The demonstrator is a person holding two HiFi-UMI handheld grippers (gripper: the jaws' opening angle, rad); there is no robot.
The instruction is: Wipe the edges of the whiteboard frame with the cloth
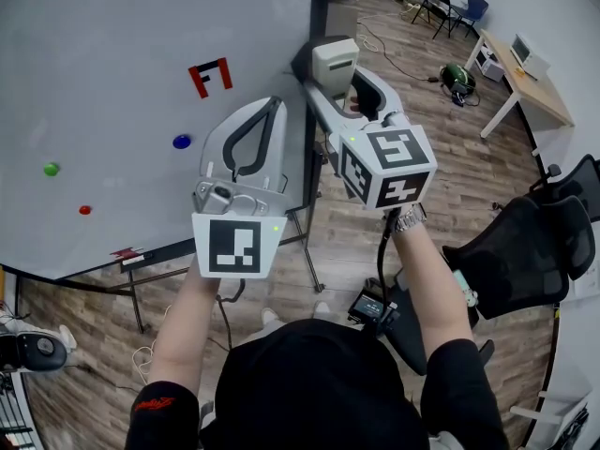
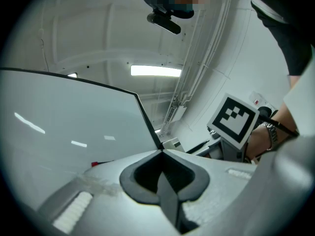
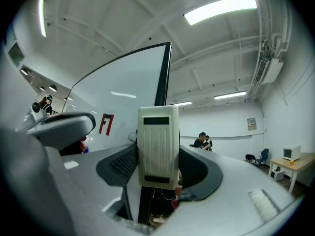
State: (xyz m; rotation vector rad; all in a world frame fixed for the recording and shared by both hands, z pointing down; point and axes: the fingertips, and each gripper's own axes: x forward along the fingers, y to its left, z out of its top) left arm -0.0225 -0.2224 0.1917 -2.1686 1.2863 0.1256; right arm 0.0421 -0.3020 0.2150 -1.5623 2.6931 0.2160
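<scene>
The whiteboard (image 1: 112,111) fills the upper left of the head view, with its dark frame edge (image 1: 320,7) running down its right side. My right gripper (image 1: 330,71) is shut on a cream eraser-like block (image 1: 335,62), held right beside that edge. In the right gripper view the block (image 3: 157,146) sits clamped between the jaws of the right gripper (image 3: 157,154), in front of the frame edge (image 3: 163,73). My left gripper (image 1: 275,103) is shut and holds nothing, its tips just in front of the board near the frame edge (image 2: 147,124). No cloth is in view.
On the board are a red mark (image 1: 210,75) and blue (image 1: 182,142), green (image 1: 51,169) and red (image 1: 85,210) magnets. The board's stand legs (image 1: 309,251) are below. A black office chair (image 1: 525,251) stands at the right, a desk (image 1: 530,73) at the far right.
</scene>
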